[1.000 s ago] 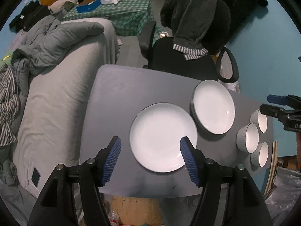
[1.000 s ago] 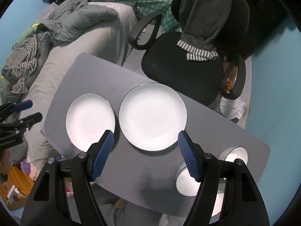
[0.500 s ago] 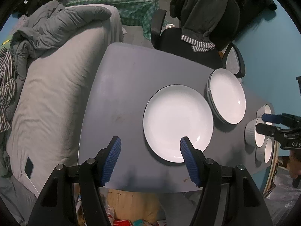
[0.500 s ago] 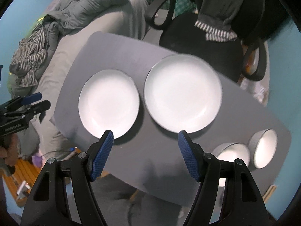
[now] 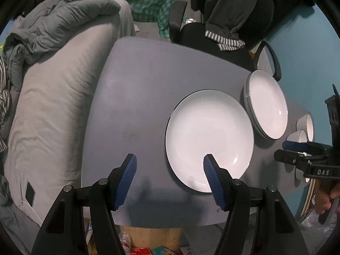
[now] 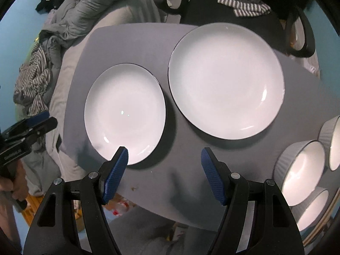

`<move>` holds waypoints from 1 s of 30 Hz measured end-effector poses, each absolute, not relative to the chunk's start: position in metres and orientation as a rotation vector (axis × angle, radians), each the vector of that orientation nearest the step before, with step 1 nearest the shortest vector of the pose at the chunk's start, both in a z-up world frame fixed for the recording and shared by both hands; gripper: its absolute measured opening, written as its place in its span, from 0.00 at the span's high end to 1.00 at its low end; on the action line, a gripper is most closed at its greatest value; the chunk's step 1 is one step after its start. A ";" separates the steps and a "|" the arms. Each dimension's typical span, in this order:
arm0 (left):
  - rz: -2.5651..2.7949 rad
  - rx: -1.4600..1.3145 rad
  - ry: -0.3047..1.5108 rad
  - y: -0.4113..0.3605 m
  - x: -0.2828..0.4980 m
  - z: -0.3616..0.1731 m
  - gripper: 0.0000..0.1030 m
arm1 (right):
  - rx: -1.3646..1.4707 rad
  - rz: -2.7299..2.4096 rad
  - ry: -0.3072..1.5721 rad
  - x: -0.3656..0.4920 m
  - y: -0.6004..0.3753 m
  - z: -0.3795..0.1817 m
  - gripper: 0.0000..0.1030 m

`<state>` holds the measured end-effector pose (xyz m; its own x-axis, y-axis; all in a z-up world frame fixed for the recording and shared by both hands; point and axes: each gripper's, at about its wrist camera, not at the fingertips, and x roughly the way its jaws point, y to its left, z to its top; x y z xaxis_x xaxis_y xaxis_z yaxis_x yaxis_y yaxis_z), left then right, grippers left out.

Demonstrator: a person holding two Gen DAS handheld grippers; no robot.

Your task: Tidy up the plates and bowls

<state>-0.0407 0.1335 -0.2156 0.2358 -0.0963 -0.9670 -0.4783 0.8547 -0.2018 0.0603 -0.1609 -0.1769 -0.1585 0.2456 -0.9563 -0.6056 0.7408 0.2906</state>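
I hold both the left gripper (image 5: 170,165) and right gripper (image 6: 164,159) with jaws wide and empty above the grey table (image 5: 138,85) with its white plates (image 6: 125,112)

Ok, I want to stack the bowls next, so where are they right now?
In the right wrist view the bowls cluster at the right edge of the grey table, just right of the bigger plate. The left wrist view shows them at far right, behind the other tongs.
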 end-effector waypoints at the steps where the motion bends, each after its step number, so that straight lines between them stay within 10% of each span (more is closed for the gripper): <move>1: 0.274 -0.520 1.328 0.134 -0.038 -0.220 0.35 | -0.291 0.768 1.568 0.060 -0.159 -0.181 0.31; 30: 0.222 -0.530 1.435 0.145 -0.001 -0.286 0.46 | -0.123 0.747 1.660 0.068 -0.146 -0.246 0.40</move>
